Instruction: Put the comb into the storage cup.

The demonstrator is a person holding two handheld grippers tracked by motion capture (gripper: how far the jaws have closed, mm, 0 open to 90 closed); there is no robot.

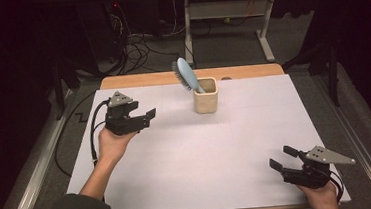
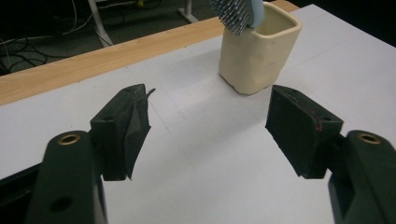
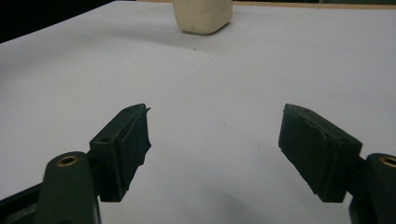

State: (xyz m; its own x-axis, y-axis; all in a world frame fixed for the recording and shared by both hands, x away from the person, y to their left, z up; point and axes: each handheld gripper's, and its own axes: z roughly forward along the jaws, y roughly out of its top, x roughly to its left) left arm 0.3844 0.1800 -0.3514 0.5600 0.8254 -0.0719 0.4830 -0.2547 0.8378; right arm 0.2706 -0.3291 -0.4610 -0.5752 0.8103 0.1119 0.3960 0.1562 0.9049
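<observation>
Cream ceramic marks the cup (image 1: 206, 99), which stands toward the far middle of the white-covered desk (image 1: 202, 153); a pale blue hairbrush (image 1: 187, 74) is stood in it, handle down, its long axis leaning up and to the left with the bristles turned leftward. The left gripper (image 1: 147, 116) is held with its jaws spread apart and empty, pointing rightward at the cup, which lies ahead and slightly far of it, near but apart. The right gripper (image 1: 283, 158) is held at the near right corner, jaws likewise parted and empty, well apart from the cup, so the left hand is judged the nearer for any reach.

In the left gripper view the bristles (image 2: 232, 15) are seen against the cup's rim (image 2: 280, 27). In the right gripper view the base of the cup (image 3: 202, 16) is shown far ahead.
</observation>
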